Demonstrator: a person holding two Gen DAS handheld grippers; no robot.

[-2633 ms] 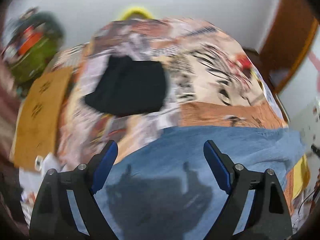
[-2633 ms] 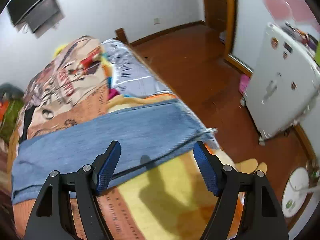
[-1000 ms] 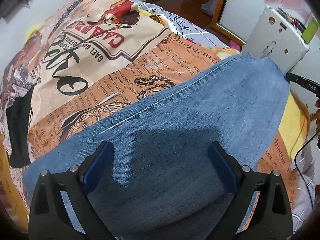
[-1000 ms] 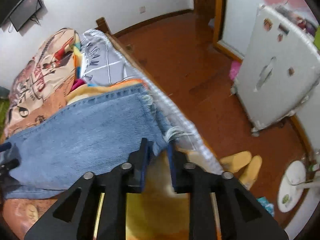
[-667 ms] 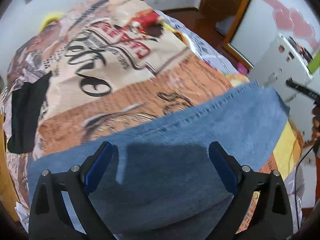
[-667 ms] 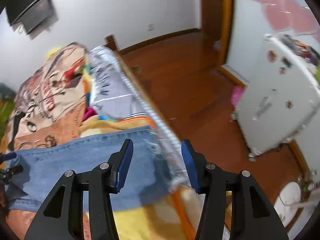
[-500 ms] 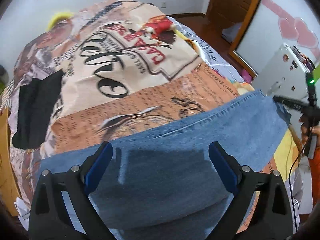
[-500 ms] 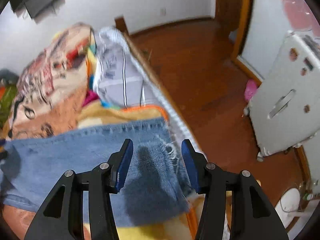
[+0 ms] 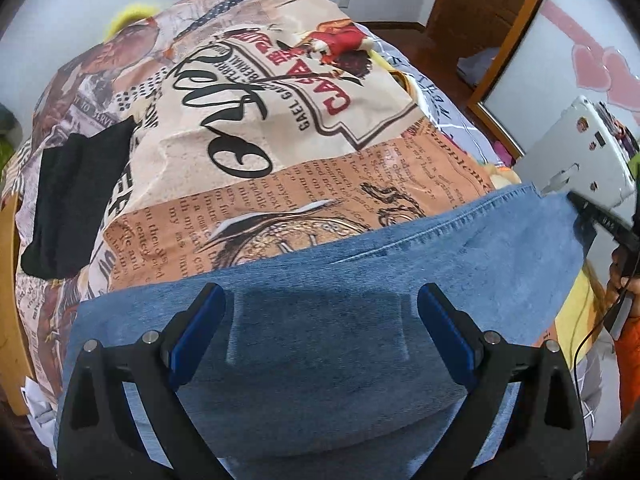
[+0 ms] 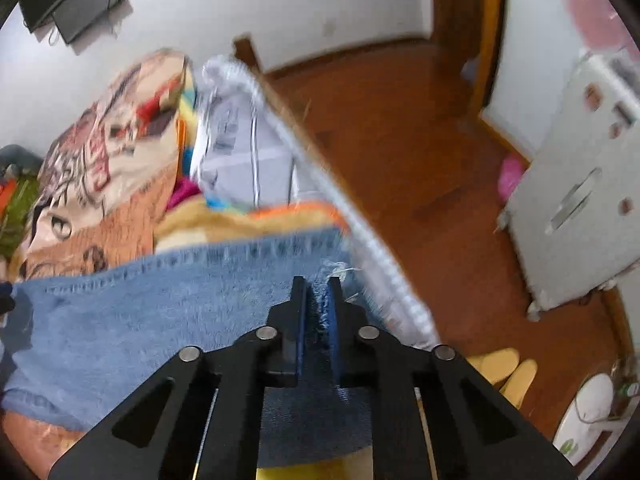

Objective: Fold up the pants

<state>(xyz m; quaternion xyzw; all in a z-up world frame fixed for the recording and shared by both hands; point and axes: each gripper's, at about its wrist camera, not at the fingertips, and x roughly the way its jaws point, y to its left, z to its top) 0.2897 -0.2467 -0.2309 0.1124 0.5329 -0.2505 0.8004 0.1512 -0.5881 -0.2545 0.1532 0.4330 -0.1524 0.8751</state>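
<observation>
Lying across the near end of the bed, the blue jeans (image 9: 360, 280) stretch flat from the left edge of the printed bedspread (image 9: 280, 120) to the frayed leg hem at the right, which reaches the bed's edge. On the far left, a black folded garment (image 9: 72, 200) rests on the bedspread, well apart from the denim. The left gripper (image 9: 320, 328) hangs above the wider end of the jeans with its blue-padded jaws spread wide and nothing between them; the cloth lies below, untouched by the pads as far as the left wrist view shows. Further right, the jeans (image 10: 160, 312) run toward the hem, where the right gripper (image 10: 318, 308) has its jaws drawn almost together, pinching the frayed edge of the denim between the blue pads. In the left wrist view that same right gripper (image 9: 600, 220) shows as a dark tip at the far corner of the leg, with a hand (image 9: 618, 276) behind it. Beyond the bed's right edge lie a wooden floor (image 10: 420, 160), a white cabinet (image 10: 580, 208) and a pair of yellow slippers (image 10: 504, 368).
</observation>
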